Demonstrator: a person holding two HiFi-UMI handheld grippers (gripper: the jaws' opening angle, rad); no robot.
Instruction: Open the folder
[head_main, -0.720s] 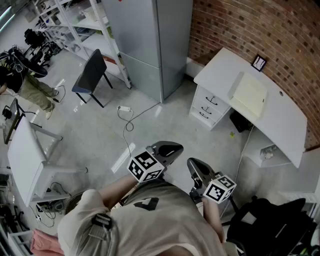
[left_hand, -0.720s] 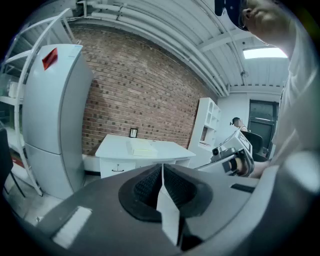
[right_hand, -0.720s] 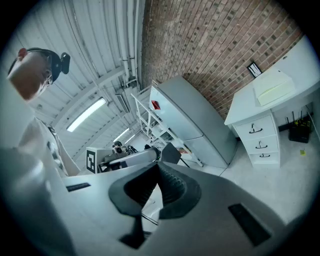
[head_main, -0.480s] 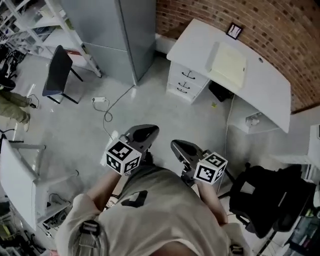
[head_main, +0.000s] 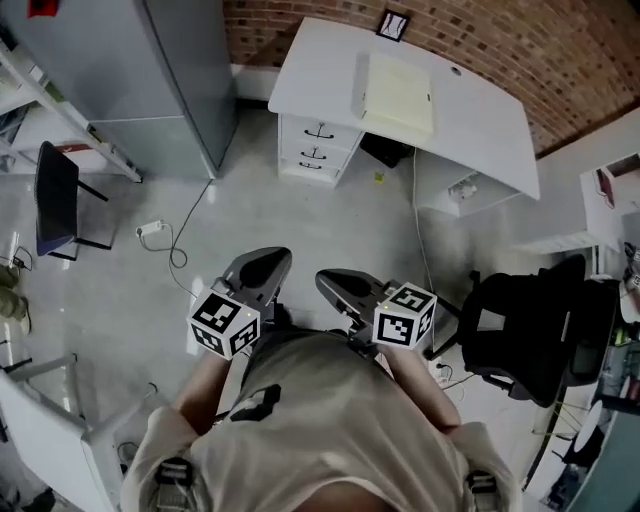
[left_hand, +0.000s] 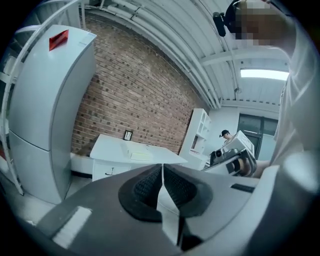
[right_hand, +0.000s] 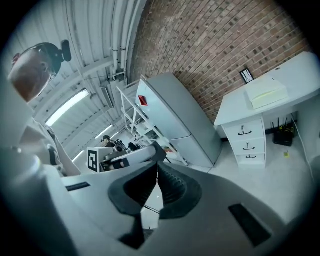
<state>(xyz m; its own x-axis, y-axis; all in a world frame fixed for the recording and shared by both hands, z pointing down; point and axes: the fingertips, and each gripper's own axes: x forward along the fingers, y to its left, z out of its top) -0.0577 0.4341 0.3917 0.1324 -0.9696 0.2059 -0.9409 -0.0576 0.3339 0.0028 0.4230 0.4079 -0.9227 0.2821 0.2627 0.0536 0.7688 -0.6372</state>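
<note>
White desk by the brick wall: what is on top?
On the white desk lie a closed pale yellow folder and a small black frame at the back edge. The folder's contents are hidden.

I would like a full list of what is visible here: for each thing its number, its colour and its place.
folder: one, pale yellow, flat on the desk.
desk: one, white, against the brick wall.
drawer unit: one, white, under the desk's left end.
small frame: one, black, at the desk's back edge.
tall cabinet: one, grey, left of the desk.
side chair: one, black, far left.
office chair: one, black, at right.
plug with cable: one, white, on the floor.
left gripper: one, grey, before the person, fingers shut, empty.
right gripper: one, grey, beside it, fingers shut, empty.
</note>
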